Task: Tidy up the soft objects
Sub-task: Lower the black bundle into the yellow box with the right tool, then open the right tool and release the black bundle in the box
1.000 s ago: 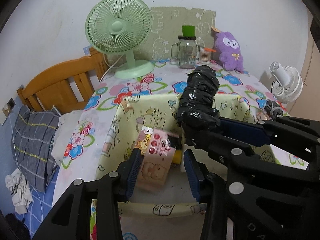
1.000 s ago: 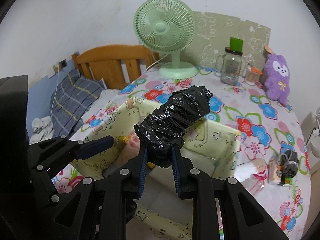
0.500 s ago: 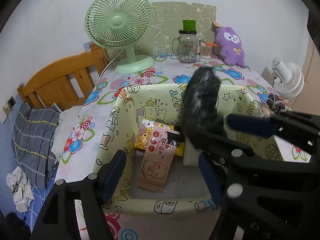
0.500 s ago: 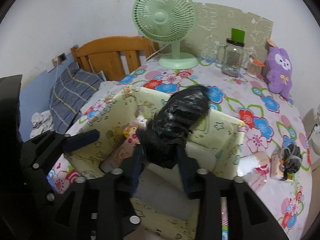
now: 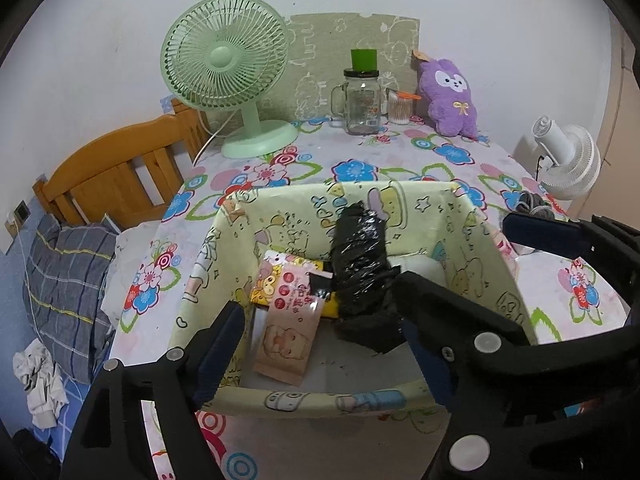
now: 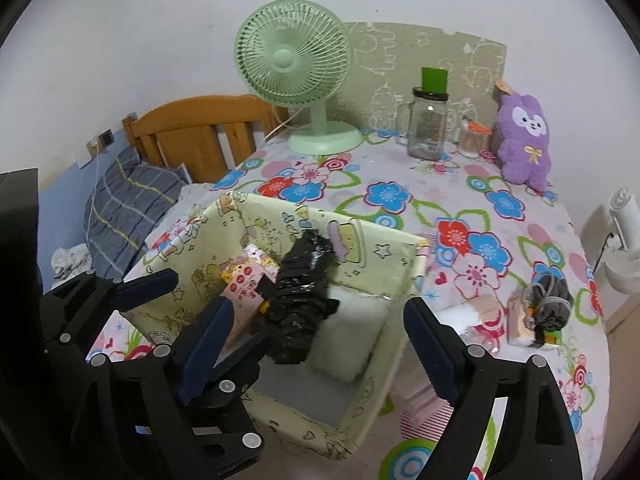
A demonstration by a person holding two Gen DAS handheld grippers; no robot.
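A pale yellow cartoon-print fabric bin (image 5: pixel 400 196) (image 6: pixel 404 280) stands on the flowered table. Inside it a black plastic-wrapped roll (image 5: pixel 360 264) (image 6: pixel 300 296) leans against the back wall, beside a pink baby-print packet (image 5: pixel 288 320) (image 6: pixel 244 292), a yellow packet (image 5: pixel 276 276) and a white pad (image 6: pixel 352 332). My left gripper (image 5: pixel 324 348) is open and empty above the bin's near rim. My right gripper (image 6: pixel 316 344) is open and empty just above the roll. A purple plush (image 5: pixel 452 100) (image 6: pixel 522 140) sits at the table's back.
A green desk fan (image 5: pixel 228 64) (image 6: pixel 296 68), a glass jar (image 5: pixel 362 100) (image 6: pixel 426 124) and a swab cup (image 6: pixel 470 140) stand at the back. A grey pouch on a small box (image 6: pixel 540 308) lies right of the bin. A white fan (image 5: pixel 568 160) and a wooden bed (image 5: pixel 116 176) flank the table.
My right gripper lowered the black roll into the bin and opened, leaving it there. My left gripper opened wide and drew back from the pink packet.
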